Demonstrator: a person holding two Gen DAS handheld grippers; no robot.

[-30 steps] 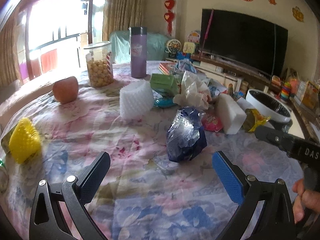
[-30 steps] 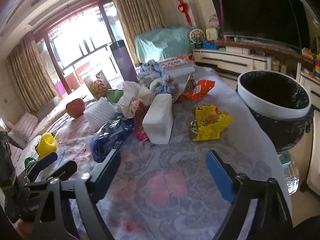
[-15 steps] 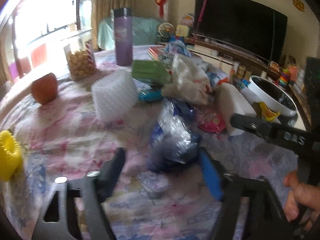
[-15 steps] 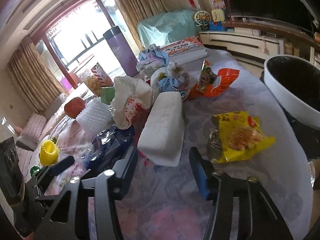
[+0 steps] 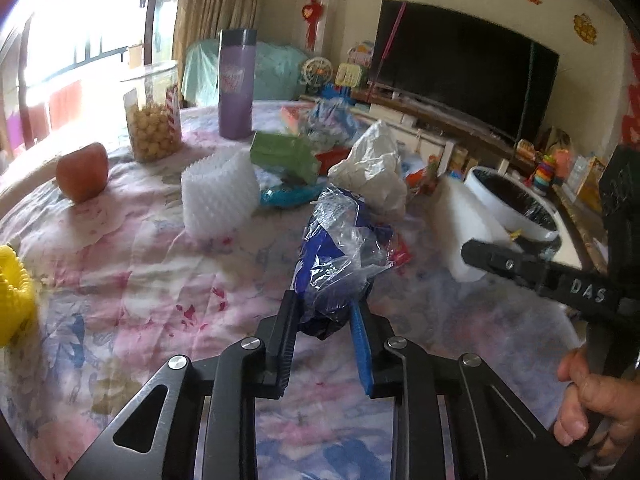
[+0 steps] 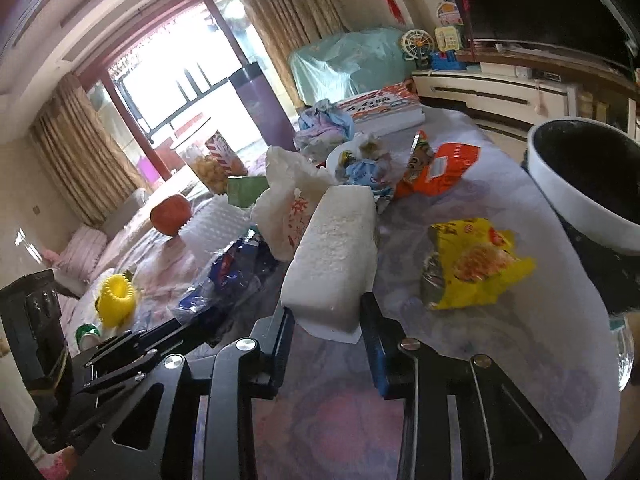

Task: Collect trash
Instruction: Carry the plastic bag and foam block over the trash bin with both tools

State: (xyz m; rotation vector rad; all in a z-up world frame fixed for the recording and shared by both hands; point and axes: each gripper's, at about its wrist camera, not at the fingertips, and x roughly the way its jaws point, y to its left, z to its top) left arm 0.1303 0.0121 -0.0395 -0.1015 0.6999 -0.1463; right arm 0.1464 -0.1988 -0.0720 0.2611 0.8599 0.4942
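Both have advanced and narrowed: left hand-held gripper (image 5: 326, 314) closing on the soft, crinkly plastic bag (image 5: 340, 248); right hand-held gripper (image 6: 326, 320) closing round the light, crumbly foam block (image 6: 336, 256), near end.

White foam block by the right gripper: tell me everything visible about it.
The white foam block is a long rectangular slab with a grainy, pitted top, apparently polystyrene. It lies flat on the flowered tablecloth, pointing away from the camera. Its near end sits between the closing jaws of the right gripper. A white plastic bag leans against its left side.

Yellow foam net (image 5: 14, 300) cut by left edge; bin (image 6: 592, 184) cropped right.
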